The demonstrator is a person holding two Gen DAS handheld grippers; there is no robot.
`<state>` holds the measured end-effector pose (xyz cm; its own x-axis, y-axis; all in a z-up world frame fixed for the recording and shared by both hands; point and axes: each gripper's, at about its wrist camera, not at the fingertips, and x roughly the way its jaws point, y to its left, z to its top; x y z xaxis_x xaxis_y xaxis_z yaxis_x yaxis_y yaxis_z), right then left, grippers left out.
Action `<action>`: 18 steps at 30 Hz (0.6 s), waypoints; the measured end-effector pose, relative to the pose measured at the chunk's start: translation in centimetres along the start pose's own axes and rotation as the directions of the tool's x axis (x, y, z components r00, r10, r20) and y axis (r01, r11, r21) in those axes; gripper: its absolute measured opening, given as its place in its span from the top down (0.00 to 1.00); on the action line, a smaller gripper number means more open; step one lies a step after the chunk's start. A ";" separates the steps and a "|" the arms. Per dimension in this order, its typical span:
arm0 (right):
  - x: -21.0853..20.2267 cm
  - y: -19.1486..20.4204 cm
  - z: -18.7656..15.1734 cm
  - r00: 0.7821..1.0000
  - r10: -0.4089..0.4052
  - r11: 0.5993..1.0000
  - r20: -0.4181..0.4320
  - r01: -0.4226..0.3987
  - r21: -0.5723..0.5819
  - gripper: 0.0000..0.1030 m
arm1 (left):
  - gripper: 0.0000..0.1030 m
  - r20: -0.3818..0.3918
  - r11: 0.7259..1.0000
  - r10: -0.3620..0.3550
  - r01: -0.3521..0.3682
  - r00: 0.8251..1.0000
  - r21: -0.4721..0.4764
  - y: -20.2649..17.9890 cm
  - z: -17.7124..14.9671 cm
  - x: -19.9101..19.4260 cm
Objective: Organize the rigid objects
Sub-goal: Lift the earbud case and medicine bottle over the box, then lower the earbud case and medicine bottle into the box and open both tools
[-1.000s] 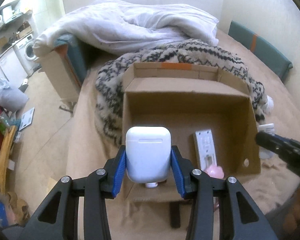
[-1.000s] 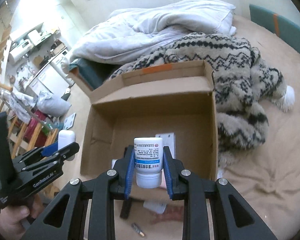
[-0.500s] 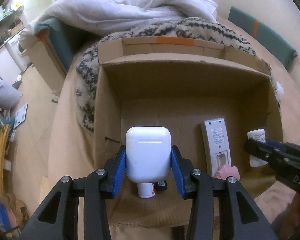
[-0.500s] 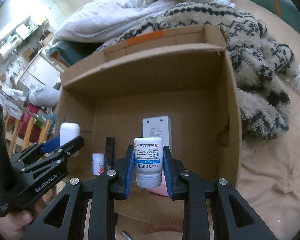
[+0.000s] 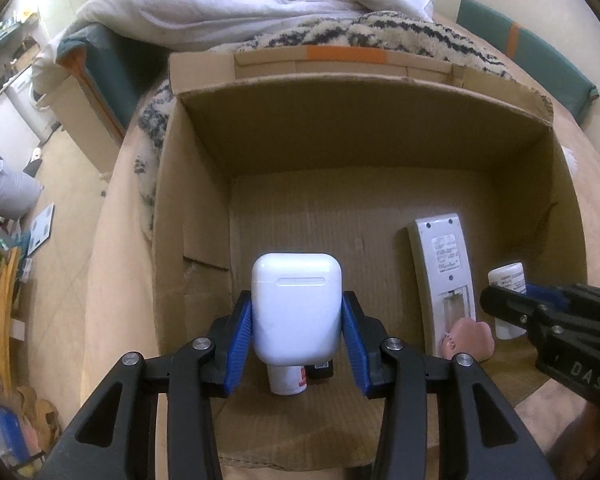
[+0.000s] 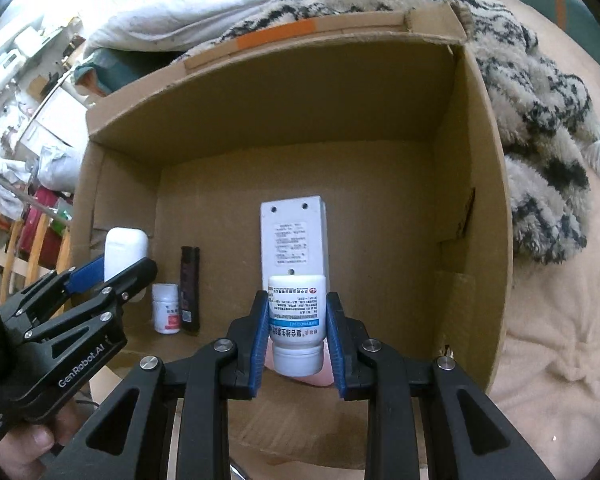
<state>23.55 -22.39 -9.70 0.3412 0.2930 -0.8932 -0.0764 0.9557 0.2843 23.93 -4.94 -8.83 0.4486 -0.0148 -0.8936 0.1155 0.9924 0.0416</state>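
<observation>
Over the open cardboard box (image 5: 196,208), both claws hang with loads. The left claw (image 5: 297,330) pinches a white earbud case (image 5: 296,304) between its blue pads, low centre of the left wrist view. The right claw (image 6: 296,338) pinches a white medicine bottle (image 6: 297,324) upside down, cap toward the camera, low centre of the right wrist view.

Already on the box floor: a white remote control (image 6: 293,238) lying face down, a small white pill bottle (image 6: 166,308) standing upright, a black lighter-shaped item (image 6: 189,290) just beside it, and a pink object (image 5: 470,338) at the remote's near end.

Risks, as judged:
- The earbud case hangs directly above the small pill bottle in the left view. A straight release would likely land it on that bottle, tip it over, or knock the black item.
- The case is smooth and rounded; a slack pinch could let it slip early.
- The medicine bottle sits over the remote's near end and the pink object; dropped there, it could bounce or roll.
- The two claws are near each other inside the box and could collide.

View differences: the right wrist view shows the black item at full length and a person's fingers (image 6: 32,446) on the left tool, lower left of frame. The left wrist view shows the pink object clearly, which the right view mostly hides behind the held bottle.
</observation>
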 end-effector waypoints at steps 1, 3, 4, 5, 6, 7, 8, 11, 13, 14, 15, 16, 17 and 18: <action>0.1 0.0 0.0 1.000 -0.001 1.000 -0.001 0.001 0.002 0.73 | 0.62 -0.004 1.000 0.000 0.000 1.000 -0.003 0.0 -0.1 0.1; 0.2 0.0 0.0 1.000 -0.002 1.000 -0.003 0.002 0.003 0.73 | 0.62 -0.005 1.000 0.003 -0.003 1.000 -0.005 0.1 0.0 0.1; 0.2 0.0 0.1 1.000 -0.002 1.000 -0.003 0.002 0.002 0.73 | 0.62 -0.005 1.000 0.007 -0.007 1.000 -0.007 0.1 0.0 0.1; 0.2 0.0 0.1 1.000 -0.001 1.000 -0.003 0.001 0.002 0.73 | 0.62 -0.004 1.000 0.009 -0.009 1.000 -0.008 0.1 0.0 0.1; 0.3 0.0 0.1 1.000 0.000 1.000 -0.001 0.000 0.002 0.73 | 0.62 -0.005 1.000 0.009 -0.009 1.000 -0.009 0.2 0.0 0.2; 0.2 0.0 0.1 1.000 0.000 1.000 0.000 0.000 0.003 0.73 | 0.62 -0.005 1.000 0.008 -0.008 1.000 -0.009 0.2 0.0 0.1; 0.2 0.0 0.1 1.000 0.000 1.000 0.001 0.000 0.003 0.73 | 0.62 -0.004 1.000 0.008 -0.008 1.000 -0.008 0.2 -0.1 0.1; 0.1 -0.1 0.0 1.000 0.012 1.000 -0.001 -0.012 0.002 0.73 | 0.62 0.001 1.000 0.011 -0.011 1.000 -0.005 0.1 -0.1 0.1; 0.0 -0.1 -0.1 1.000 0.015 1.000 0.003 -0.015 0.001 0.73 | 0.62 0.002 1.000 0.014 -0.014 1.000 -0.001 0.1 -0.1 0.0; -0.1 -0.1 0.0 1.000 0.019 1.000 0.006 -0.019 0.000 0.73 | 0.62 0.001 1.000 0.015 -0.015 1.000 0.000 0.0 -0.1 0.0; -0.2 -0.1 0.0 1.000 0.023 1.000 0.009 -0.023 0.001 0.73 | 0.62 0.002 1.000 0.016 -0.016 1.000 0.000 0.0 -0.1 0.0; -0.3 -0.1 0.0 1.000 0.025 1.000 0.013 -0.025 0.002 0.73 | 0.62 0.005 1.000 0.015 -0.015 1.000 0.002 0.0 -0.1 -0.1; -0.3 0.0 0.0 1.000 0.028 1.000 0.015 -0.028 -0.002 0.73 | 0.62 0.009 1.000 0.015 -0.015 1.000 0.004 0.0 -0.1 -0.1; -0.4 0.1 0.0 0.999 0.031 1.000 0.018 -0.030 -0.007 0.73 | 0.62 0.014 1.000 0.017 -0.017 1.000 0.005 0.1 -0.1 -0.2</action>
<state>23.38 -22.38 -9.26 0.3555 0.3215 -0.8776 -0.0932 0.9465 0.3089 23.71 -4.85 -8.68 0.4627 0.0007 -0.8865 0.1124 0.9919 0.0594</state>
